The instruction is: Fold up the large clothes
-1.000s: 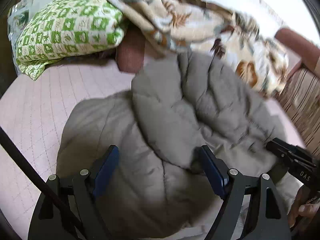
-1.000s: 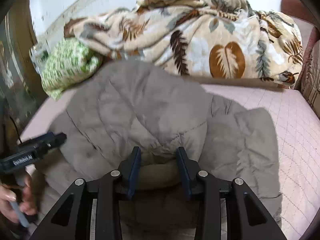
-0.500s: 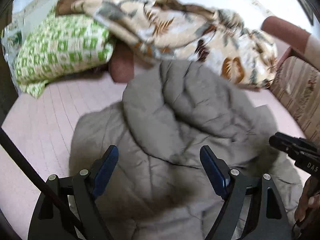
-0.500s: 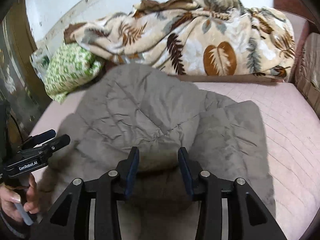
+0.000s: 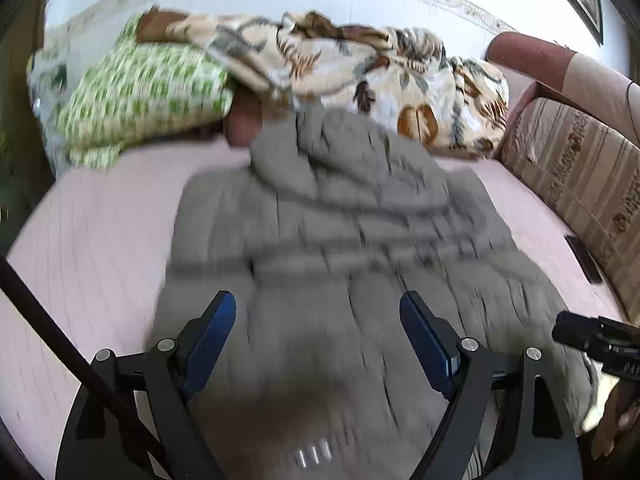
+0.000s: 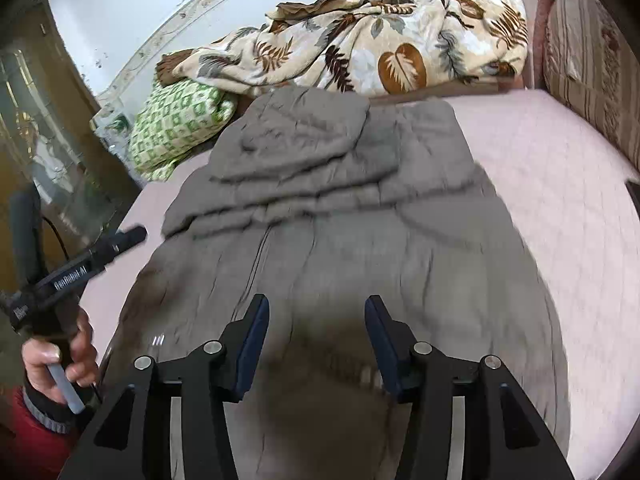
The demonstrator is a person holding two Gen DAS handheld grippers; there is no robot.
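A grey quilted jacket lies spread on the pink bed cover, its hood end folded over toward the far blanket. My left gripper hovers open above the jacket's near part, with nothing between its blue pads. In the right wrist view the jacket fills the middle. My right gripper hangs over its near end, jaws opening and the pads clear of the cloth. A hand holds the left gripper at the left edge. The right gripper shows at the left wrist view's right edge.
A leaf-patterned blanket and a green-and-white pillow are heaped at the far end of the bed. A striped sofa back runs along the right side, with a dark flat object beside it. A black cable crosses the lower left.
Both grippers have drawn back from the jacket, so more of the bed shows. The right jaws have widened off the fold they held. The jacket now lies flatter.
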